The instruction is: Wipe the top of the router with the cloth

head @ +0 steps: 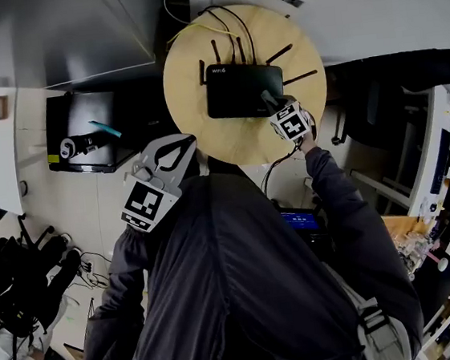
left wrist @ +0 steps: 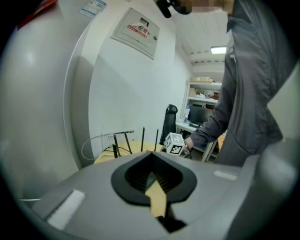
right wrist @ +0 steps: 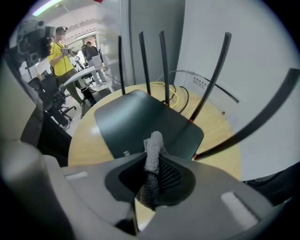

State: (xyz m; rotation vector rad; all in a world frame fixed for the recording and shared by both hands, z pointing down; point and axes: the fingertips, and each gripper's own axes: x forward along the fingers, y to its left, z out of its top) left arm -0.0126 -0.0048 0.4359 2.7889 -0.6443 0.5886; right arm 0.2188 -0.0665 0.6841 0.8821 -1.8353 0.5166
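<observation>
A black router with several upright antennas lies on a round wooden table. My right gripper hovers over the router's near right corner, shut on a grey cloth. In the right gripper view the cloth sticks up from the right gripper, with the router's top just beyond it. My left gripper is held at the table's near left edge, off the router, its jaws together with nothing in them. The left gripper looks toward the router's antennas.
Cables run off the table's far side behind the router. A dark box sits on the floor to the left. A black chair stands to the right, and a lit screen sits below the table. People stand in the background.
</observation>
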